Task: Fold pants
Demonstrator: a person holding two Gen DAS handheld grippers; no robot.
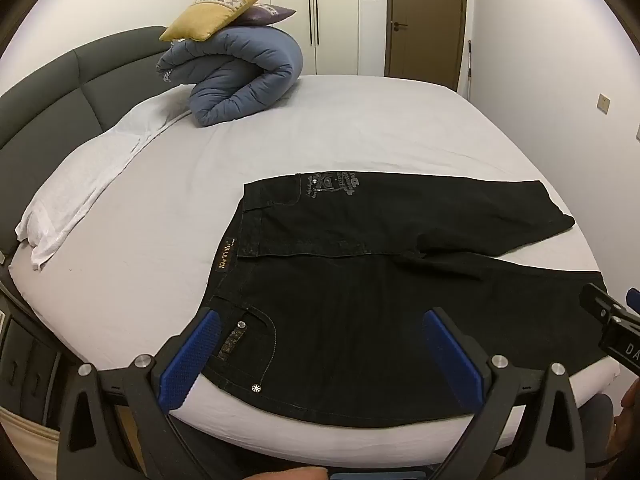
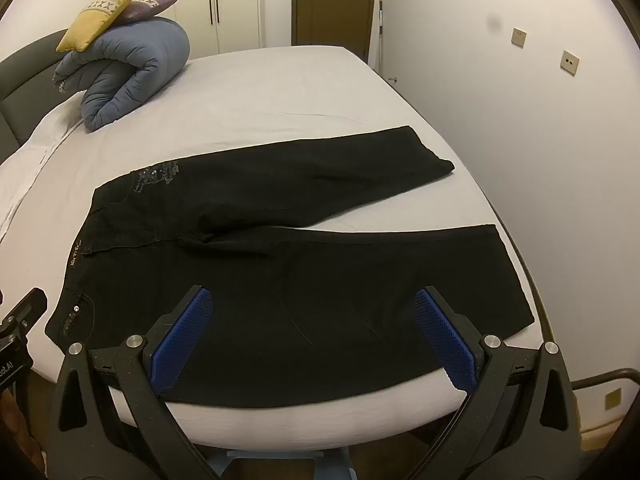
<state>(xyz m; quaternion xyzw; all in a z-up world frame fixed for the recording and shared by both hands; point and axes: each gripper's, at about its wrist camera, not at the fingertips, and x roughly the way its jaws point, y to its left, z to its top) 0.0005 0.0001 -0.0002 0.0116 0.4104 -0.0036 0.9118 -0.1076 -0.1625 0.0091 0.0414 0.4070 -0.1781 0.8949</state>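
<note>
Black pants (image 1: 360,300) lie flat on the bed, waistband to the left, both legs spread out to the right; they also show in the right wrist view (image 2: 300,280). My left gripper (image 1: 320,320) is open and empty, above the near waist and pocket. My right gripper (image 2: 312,300) is open and empty, above the near leg. The right gripper's body shows at the right edge of the left wrist view (image 1: 608,320). Neither gripper touches the pants.
The bed (image 1: 200,184) has a pale sheet. A rolled blue duvet (image 1: 240,76) with a yellow cushion (image 1: 216,10) and a purple one sits at the far left by the grey headboard (image 1: 60,92). A wall (image 2: 520,120) runs along the bed's right side.
</note>
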